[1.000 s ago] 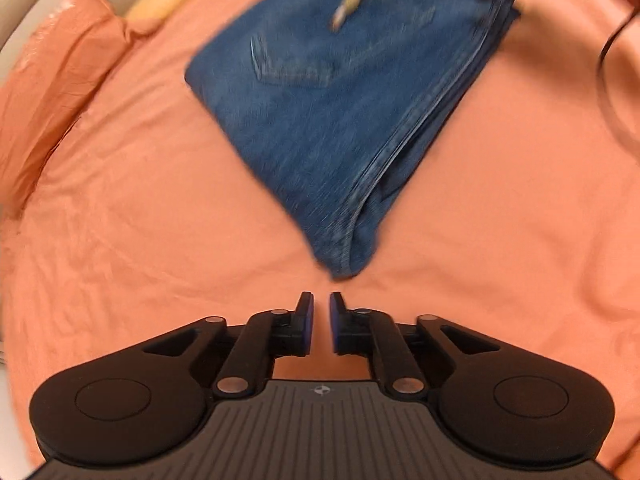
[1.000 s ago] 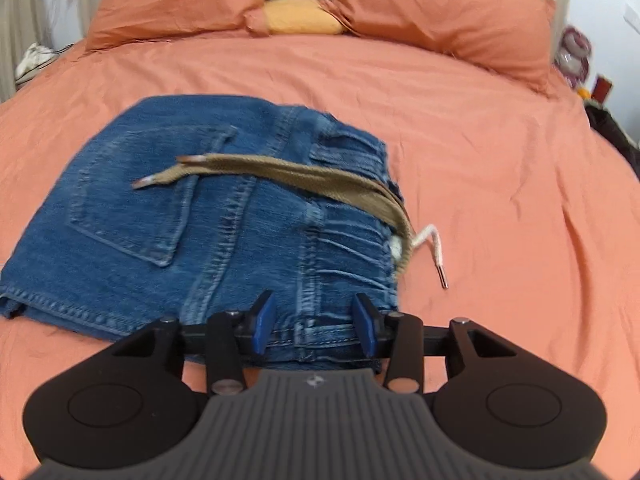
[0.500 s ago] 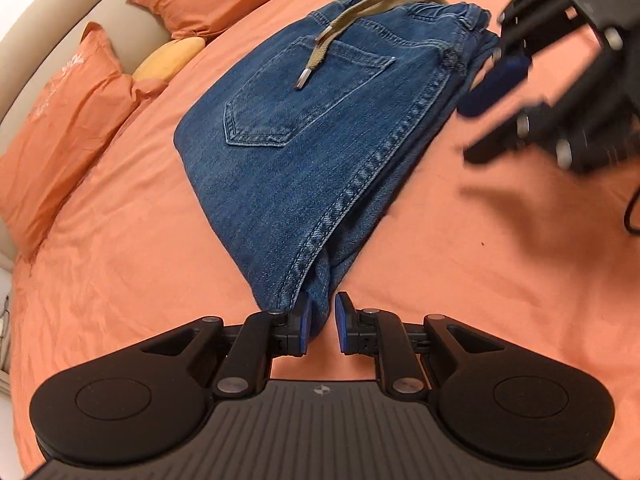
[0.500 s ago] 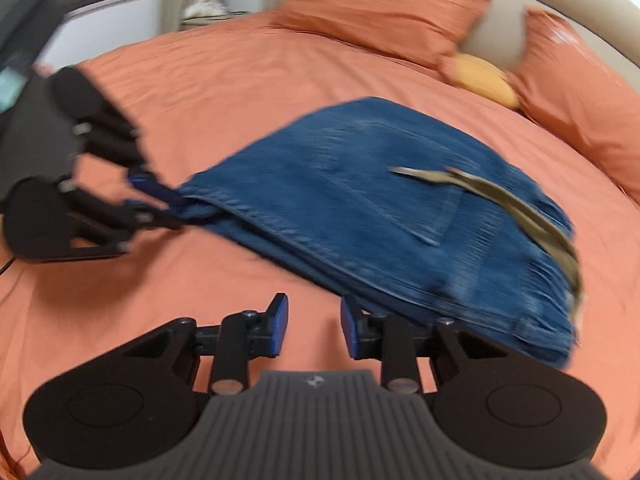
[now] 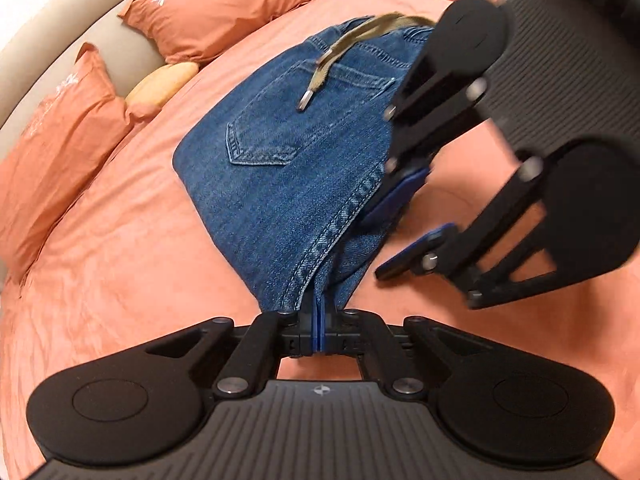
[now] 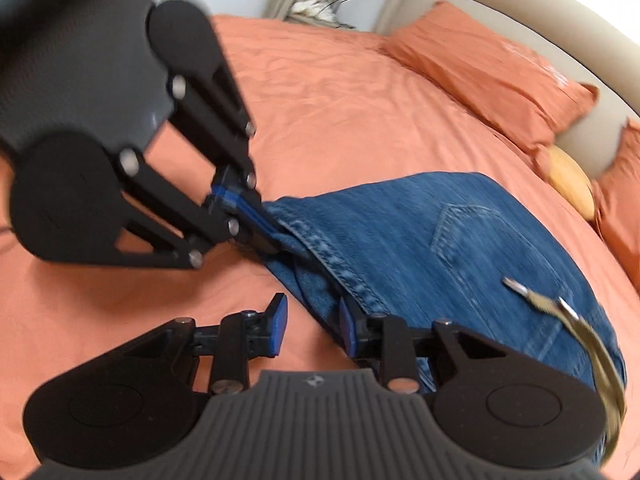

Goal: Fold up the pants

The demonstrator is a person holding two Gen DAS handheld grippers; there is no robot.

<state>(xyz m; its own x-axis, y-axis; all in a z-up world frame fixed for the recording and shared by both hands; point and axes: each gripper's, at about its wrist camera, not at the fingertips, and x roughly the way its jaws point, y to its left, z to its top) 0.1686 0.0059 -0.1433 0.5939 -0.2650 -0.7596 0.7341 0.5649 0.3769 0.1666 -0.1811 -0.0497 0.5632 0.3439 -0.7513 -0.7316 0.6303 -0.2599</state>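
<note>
Jaws pressed together, the left gripper [image 5: 319,330] pinches the near corner of the folded blue denim pants [image 5: 288,184], while the right gripper [image 6: 308,330] stands with jaws spread, one blue pad [image 6: 347,330] against the pants' seamed edge and the other over bare sheet. The pants lie on the orange-sheeted bed [image 5: 120,264], back pocket up, with a tan drawstring [image 5: 324,68] trailing across it. Orange pillows [image 5: 224,4] and a small yellow cushion [image 5: 162,84] line the bed's head edge.
</note>
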